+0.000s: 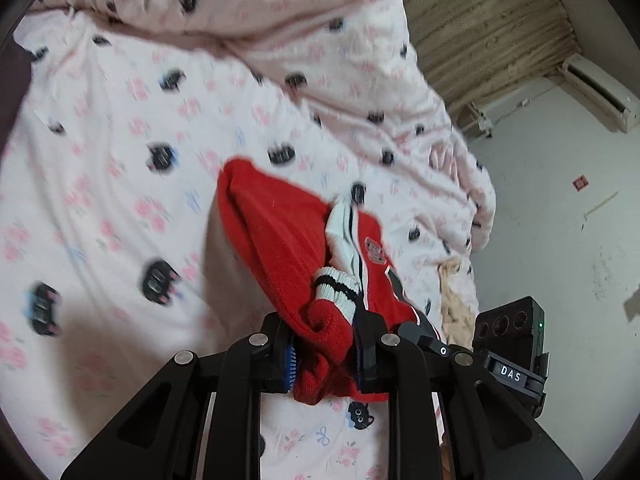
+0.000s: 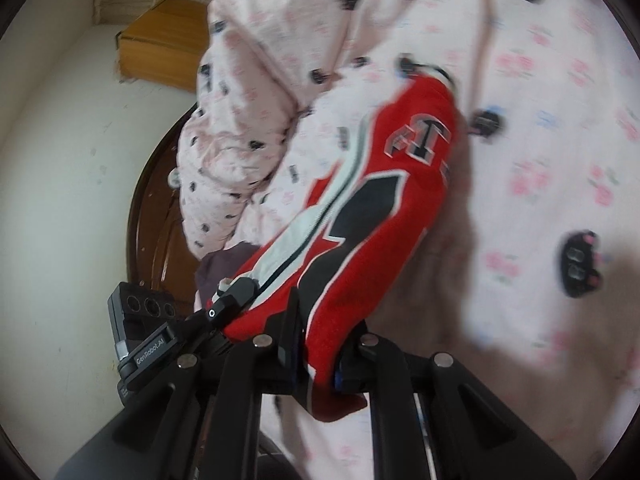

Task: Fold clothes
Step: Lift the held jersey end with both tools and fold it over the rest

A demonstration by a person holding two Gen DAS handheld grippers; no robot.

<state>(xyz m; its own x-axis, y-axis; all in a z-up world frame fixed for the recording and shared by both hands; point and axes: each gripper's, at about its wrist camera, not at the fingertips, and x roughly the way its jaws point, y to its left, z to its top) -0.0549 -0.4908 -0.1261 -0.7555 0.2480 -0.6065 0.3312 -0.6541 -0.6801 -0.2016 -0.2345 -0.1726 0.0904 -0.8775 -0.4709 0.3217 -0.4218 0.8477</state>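
A red knit jacket (image 1: 276,236) with white and black striped cuffs and a chest badge hangs above the bed. My left gripper (image 1: 326,354) is shut on a bunched red part of it near a striped cuff (image 1: 336,290). In the right wrist view the same jacket (image 2: 372,216) shows its white and black panels and a letter patch. My right gripper (image 2: 320,354) is shut on its red edge and holds it off the bed.
A pink quilt (image 1: 312,28) with dark cat prints lies bunched at the bed's far side over a matching sheet (image 1: 100,184). A dark wooden headboard (image 2: 156,208), a cardboard box (image 2: 164,44) and a white wall (image 2: 60,184) lie left in the right wrist view. A wall air conditioner (image 1: 596,88) hangs at the right.
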